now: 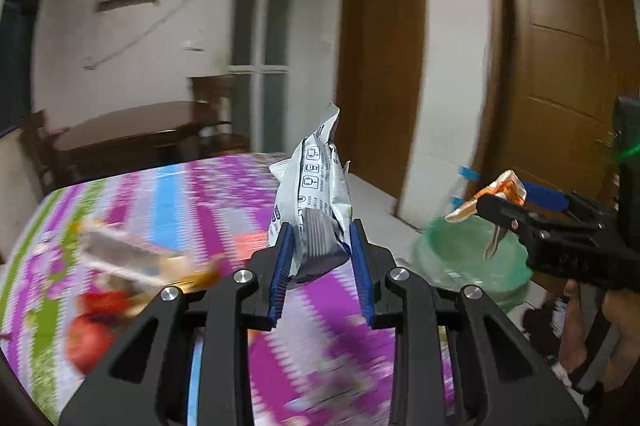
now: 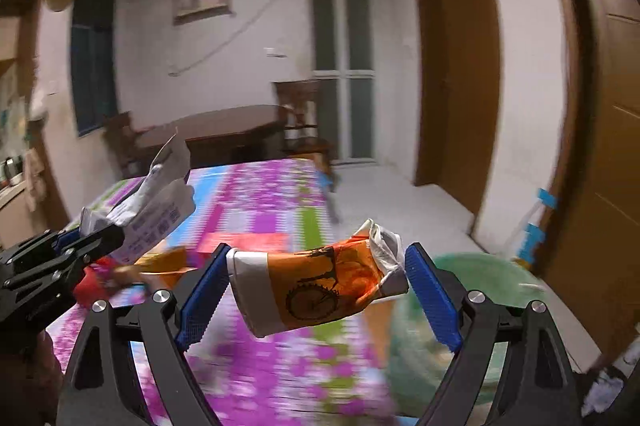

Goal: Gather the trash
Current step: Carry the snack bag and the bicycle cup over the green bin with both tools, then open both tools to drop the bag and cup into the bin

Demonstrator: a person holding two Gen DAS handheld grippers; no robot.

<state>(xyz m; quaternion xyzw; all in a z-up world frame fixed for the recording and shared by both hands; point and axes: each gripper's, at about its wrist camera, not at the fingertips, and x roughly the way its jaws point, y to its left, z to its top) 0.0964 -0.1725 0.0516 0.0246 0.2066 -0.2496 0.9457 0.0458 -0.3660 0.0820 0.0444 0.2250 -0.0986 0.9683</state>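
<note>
Crushed paper cup point(image 2: 320, 290), orange and white with a bicycle print, held crosswise between the wide-set blue pads of the right gripper point(image 2: 318, 290); long axis level, running pad to pad, crumpled rim toward the right pad. Silver-white wrapper point(image 1: 316, 194) pinched at its lower end in the nearly closed left gripper point(image 1: 322, 256), standing upright, long axis vertical, torn top pointing up. Both carried above a table with a purple striped cloth point(image 1: 208, 202), near its right edge. Green-lined bin point(image 1: 472, 258) on the floor just beyond that edge, mouth open upward, below the cup. More litter and a red fruit point(image 1: 86, 344) left blurred on the cloth at left. Open pale floor point(image 2: 408, 194) past the table toward two brown doors point(image 1: 560, 66); dark wooden table point(image 1: 132, 134) and chairs farther back.
</note>
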